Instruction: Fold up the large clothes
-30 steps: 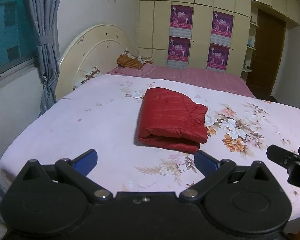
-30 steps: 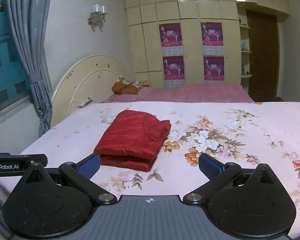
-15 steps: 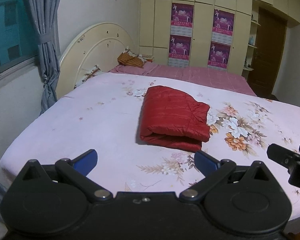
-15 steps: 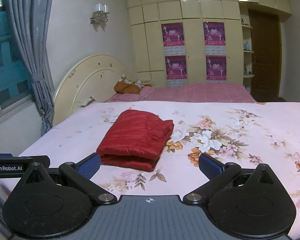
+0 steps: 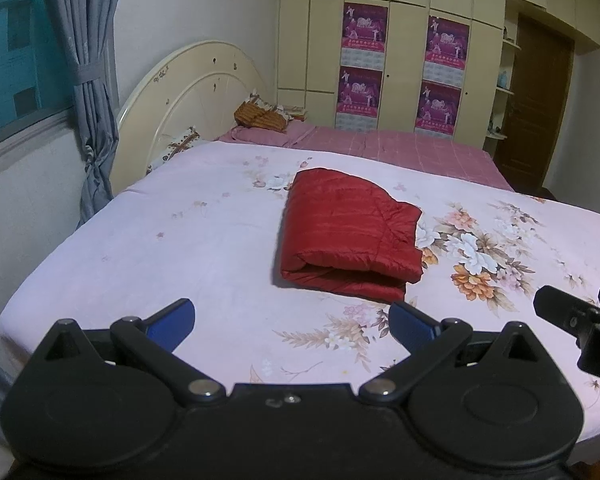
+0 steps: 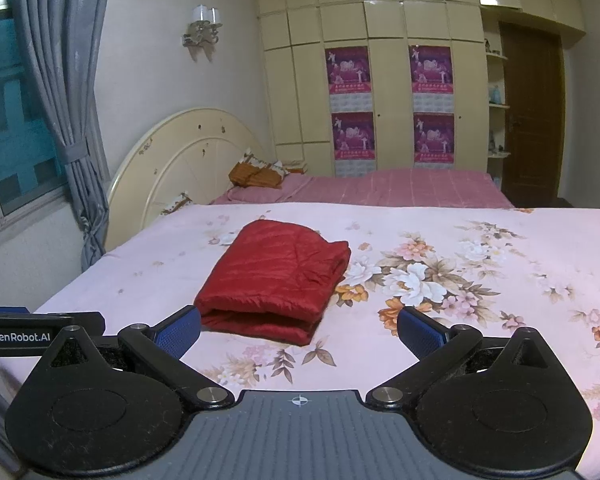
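On the bed (image 5: 180, 240), mid-sheet, my folded red jacket (image 5: 348, 232) lies apart from both wide, empty grippers, left gripper (image 5: 292, 320) and right gripper (image 6: 300, 330); its puffy layers may spring open if nudged.

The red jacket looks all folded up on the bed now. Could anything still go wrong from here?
Possibly. The folded red quilted jacket is puffy, and its layers gape at the near edge, so it might spring open by itself. Both tools, left and right, hang open just short of that edge; a forward nudge could undo the fold. The pink floral bedsheet is soft, so pressing nearby could tilt the bundle.
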### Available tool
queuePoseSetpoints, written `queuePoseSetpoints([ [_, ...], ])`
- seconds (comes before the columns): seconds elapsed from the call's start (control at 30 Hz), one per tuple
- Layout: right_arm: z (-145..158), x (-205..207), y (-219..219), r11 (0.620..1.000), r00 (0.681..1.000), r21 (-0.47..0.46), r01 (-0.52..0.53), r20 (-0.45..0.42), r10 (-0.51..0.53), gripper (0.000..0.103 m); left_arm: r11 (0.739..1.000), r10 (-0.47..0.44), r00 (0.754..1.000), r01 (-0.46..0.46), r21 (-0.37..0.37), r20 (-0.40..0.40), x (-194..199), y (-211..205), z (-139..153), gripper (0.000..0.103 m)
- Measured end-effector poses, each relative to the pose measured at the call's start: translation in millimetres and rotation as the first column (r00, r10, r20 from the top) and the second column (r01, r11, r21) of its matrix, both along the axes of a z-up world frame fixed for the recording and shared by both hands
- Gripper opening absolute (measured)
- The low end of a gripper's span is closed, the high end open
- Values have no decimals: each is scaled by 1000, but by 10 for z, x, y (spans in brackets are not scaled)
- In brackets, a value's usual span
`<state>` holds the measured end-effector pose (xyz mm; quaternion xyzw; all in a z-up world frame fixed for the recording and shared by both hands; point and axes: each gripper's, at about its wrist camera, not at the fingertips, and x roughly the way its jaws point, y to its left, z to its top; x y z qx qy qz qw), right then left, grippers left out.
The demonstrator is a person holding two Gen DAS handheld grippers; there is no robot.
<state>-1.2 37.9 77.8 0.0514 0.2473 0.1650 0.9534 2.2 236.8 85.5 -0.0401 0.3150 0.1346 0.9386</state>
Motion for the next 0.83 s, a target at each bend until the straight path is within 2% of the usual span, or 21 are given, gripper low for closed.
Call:
queuePoseSetpoints([
  [0.5,-83,153,64,1000,1000,1,4,-22,-4,103,1000,-15,1000,14,-14,-26,165,67,-51,103],
  [0.63,-132,235,63,1000,999,3,10,-36,-10,103,997,-61,998,60,-47,-18,259,113,-109,102],
  [0.67,-152,262,66,1000,999,2,12,-43,-11,103,996,-71,997,70,-62,-6,288,137,-129,99],
  [0.73,-201,329,65,1000,998,-1,20,-58,-20,103,995,-65,998,65,-71,-7,380,176,-173,98],
  [0.83,-301,445,43,999,996,-7,39,-85,-40,103,997,-58,998,57,-55,-16,584,250,-266,103],
])
